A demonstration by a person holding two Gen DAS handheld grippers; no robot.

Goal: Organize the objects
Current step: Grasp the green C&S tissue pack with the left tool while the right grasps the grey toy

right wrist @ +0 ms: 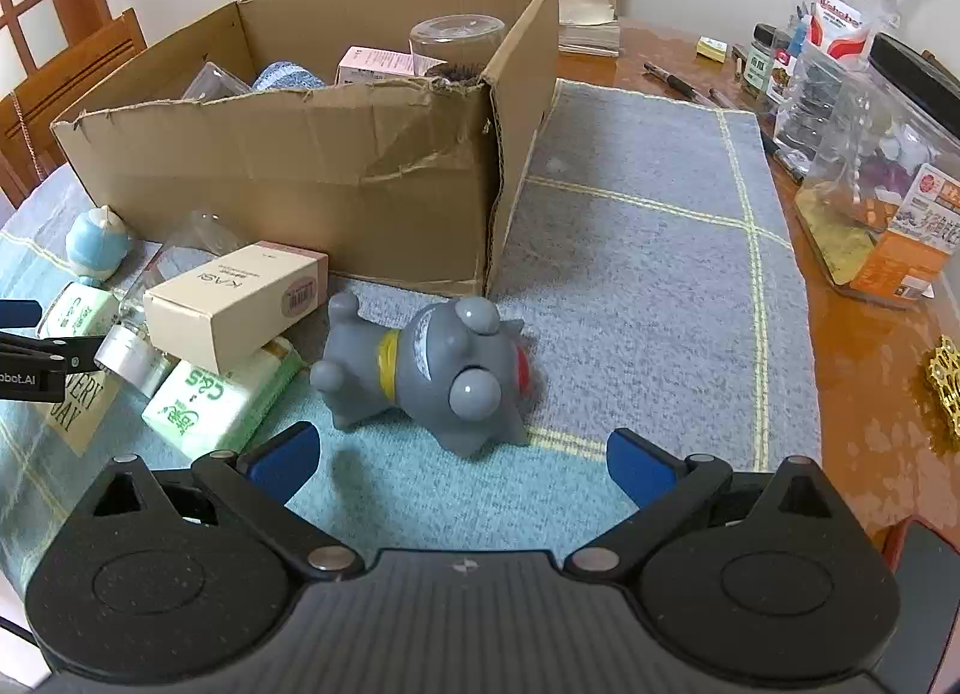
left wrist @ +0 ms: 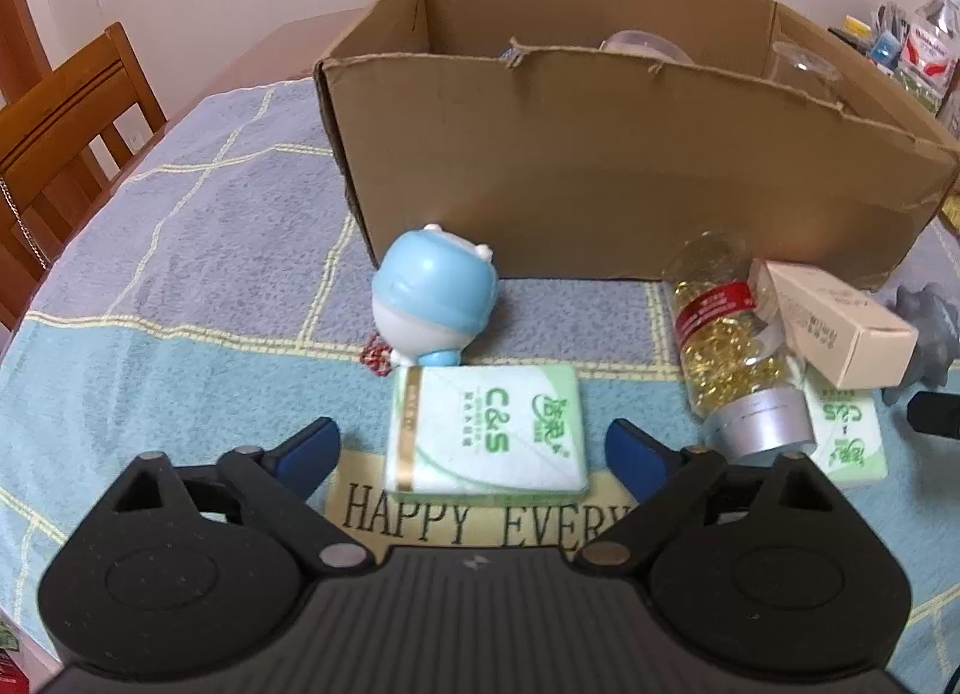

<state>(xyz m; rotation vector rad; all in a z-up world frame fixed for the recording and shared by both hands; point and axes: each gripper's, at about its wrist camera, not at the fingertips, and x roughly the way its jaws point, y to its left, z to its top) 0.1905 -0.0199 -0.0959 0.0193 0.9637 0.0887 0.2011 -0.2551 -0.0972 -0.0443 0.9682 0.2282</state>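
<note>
left gripper point(left wrist: 474, 445) open, bracketing green tissue pack point(left wrist: 486, 436); right gripper point(right wrist: 462, 457) open, empty, just short of grey toy point(right wrist: 432, 376). partly done: several items inside cardboard box point(right wrist: 300, 154) ahead, more waiting outside.

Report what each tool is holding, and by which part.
Nothing is held. The left tool stands open around the tissue pack without pressing it; the right tool is open before the grey toy.

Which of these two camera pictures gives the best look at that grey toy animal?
The right wrist view: the grey toy animal lies on its side just ahead of the right tongs, whole and unobstructed. The left wrist view catches only a sliver of it at the right edge, behind the beige carton.
</note>
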